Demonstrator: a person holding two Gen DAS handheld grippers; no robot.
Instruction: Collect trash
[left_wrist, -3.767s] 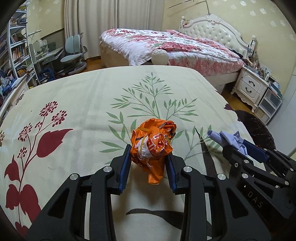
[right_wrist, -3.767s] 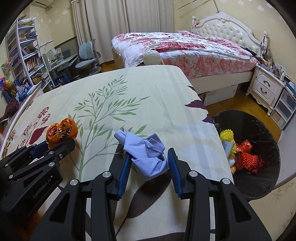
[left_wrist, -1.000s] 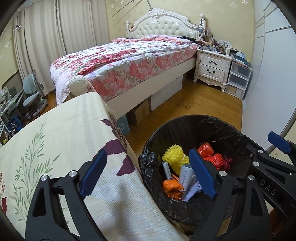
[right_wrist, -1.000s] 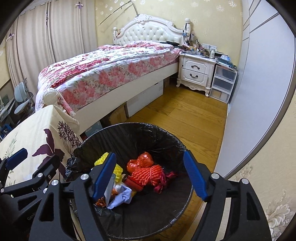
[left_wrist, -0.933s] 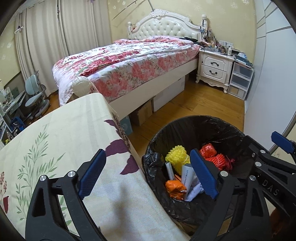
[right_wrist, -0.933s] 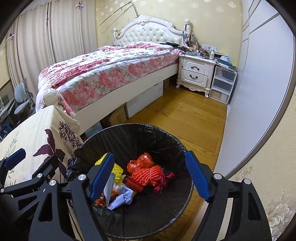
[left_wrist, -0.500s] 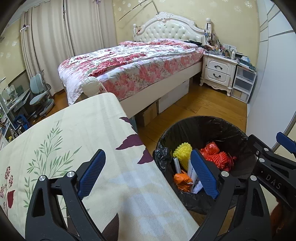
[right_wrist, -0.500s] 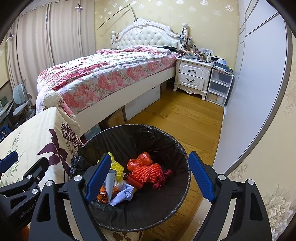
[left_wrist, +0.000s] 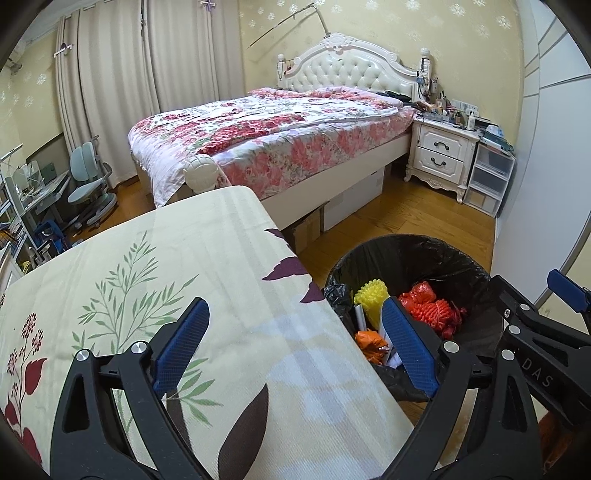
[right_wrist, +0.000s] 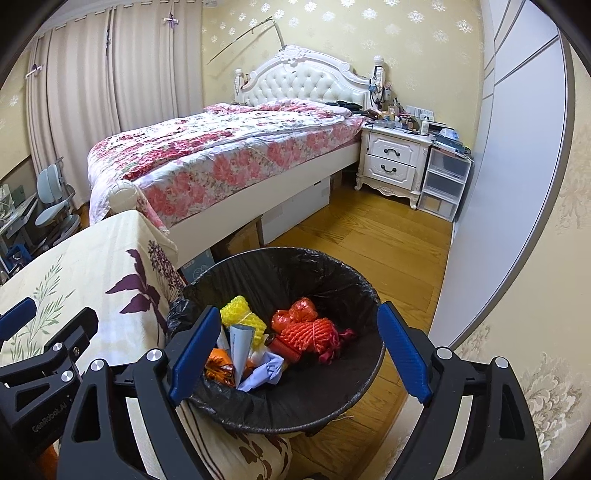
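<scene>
At the far left a desk with pale blue chairs (left_wrist: 86, 181) is standing beside long cream curtains (left_wrist: 147, 85), which are hanging down the far wall. Nearer, a cream tablecloth (left_wrist: 177, 266) printed with green sprigs and dark red leaves is covering the table and filling the near left of the scene. The left gripper (left_wrist: 291, 347) is hovering over the cloth's right edge, its blue-padded jaws spread wide with nothing between them. Beyond the table a bed with a pink floral quilt (left_wrist: 273, 136) and a white tufted headboard (left_wrist: 347, 72) is stretching toward the far wall, which is papered yellow. Just right of the table, a trash bin lined with a black bag (right_wrist: 332, 402) is sitting on the wooden floor (right_wrist: 376, 236), its liner touching the cloth's hanging side. Inside it, yellow foam netting (right_wrist: 242, 317), an orange wrapper (right_wrist: 218, 363), crumpled pale blue paper (right_wrist: 264, 373) and a bundle of orange-red rope (right_wrist: 312, 332) are lying together. The right gripper (right_wrist: 297, 354) is hanging over the bin, its jaws also gaping wide and holding nothing. Farther right, a white nightstand (right_wrist: 395, 162) with a cluttered top is standing beside clear plastic drawers (right_wrist: 445, 182), and a pale wardrobe door (right_wrist: 517, 155) is closing off the right side.
</scene>
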